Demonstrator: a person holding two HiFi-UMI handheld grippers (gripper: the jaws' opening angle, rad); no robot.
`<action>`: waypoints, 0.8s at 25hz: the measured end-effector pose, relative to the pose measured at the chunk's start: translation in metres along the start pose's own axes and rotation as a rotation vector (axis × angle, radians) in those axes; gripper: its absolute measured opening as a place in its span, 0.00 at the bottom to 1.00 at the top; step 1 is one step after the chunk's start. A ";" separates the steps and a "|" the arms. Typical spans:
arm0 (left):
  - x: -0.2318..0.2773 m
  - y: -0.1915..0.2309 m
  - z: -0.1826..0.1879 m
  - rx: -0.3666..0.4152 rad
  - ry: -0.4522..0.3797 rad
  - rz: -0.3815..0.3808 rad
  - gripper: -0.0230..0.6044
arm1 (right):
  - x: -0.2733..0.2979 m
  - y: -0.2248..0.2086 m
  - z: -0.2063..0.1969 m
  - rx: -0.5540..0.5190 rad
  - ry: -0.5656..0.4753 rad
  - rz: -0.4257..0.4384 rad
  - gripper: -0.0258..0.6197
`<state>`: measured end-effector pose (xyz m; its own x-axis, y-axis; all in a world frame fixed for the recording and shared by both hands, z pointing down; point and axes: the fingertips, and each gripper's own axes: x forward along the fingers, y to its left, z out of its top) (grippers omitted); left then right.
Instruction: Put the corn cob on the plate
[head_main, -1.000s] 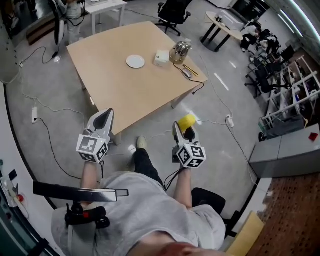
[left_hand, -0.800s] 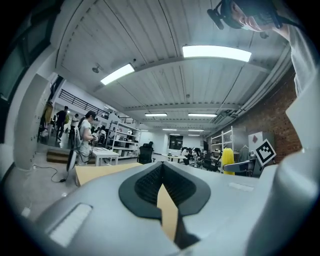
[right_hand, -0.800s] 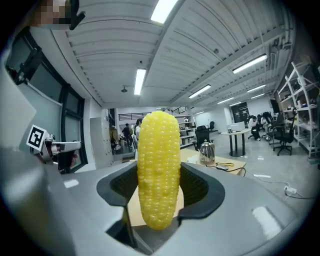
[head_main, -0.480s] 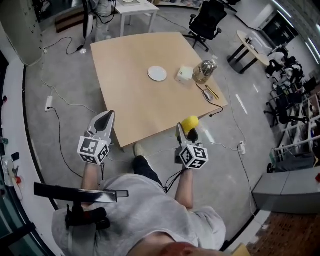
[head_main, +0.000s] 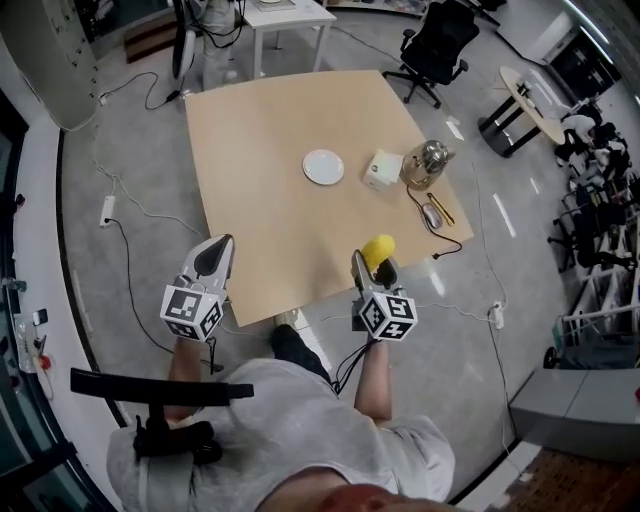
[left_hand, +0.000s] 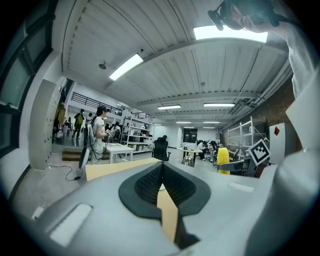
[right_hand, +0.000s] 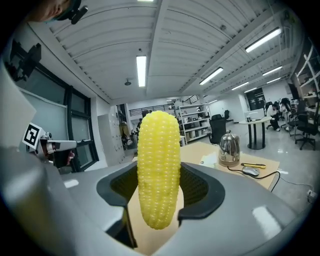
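Observation:
My right gripper (head_main: 372, 262) is shut on the yellow corn cob (head_main: 377, 249), which stands upright between its jaws (right_hand: 158, 167) over the near edge of the wooden table (head_main: 270, 170). The white plate (head_main: 323, 167) lies on the table, well beyond both grippers. My left gripper (head_main: 212, 252) hovers at the table's near left corner, jaws shut with nothing between them (left_hand: 161, 175).
Beyond the plate stand a white box (head_main: 382, 170) and a metal kettle (head_main: 425, 163), with a mouse (head_main: 433, 214) and a cable at the right edge. Cables trail on the floor (head_main: 130, 215) at left. An office chair (head_main: 437, 45) stands behind the table.
The person has stepped closer to the table; both grippers now reach its near edge. The corn cob stays held in the right gripper.

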<state>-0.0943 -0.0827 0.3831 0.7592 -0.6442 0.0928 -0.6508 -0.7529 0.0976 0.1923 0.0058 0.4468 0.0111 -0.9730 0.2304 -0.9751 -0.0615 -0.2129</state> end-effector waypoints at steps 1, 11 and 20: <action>0.008 0.003 -0.001 -0.002 0.003 0.005 0.07 | 0.009 -0.004 0.000 0.000 0.008 0.005 0.43; 0.075 0.033 -0.015 -0.046 0.073 0.042 0.07 | 0.090 -0.030 -0.003 0.006 0.077 0.037 0.43; 0.120 0.062 -0.042 -0.081 0.123 0.058 0.07 | 0.161 -0.045 -0.017 -0.008 0.150 0.064 0.43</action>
<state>-0.0439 -0.2014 0.4423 0.7169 -0.6612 0.2211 -0.6959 -0.6982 0.1680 0.2338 -0.1440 0.5092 -0.0842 -0.9307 0.3559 -0.9746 0.0025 -0.2241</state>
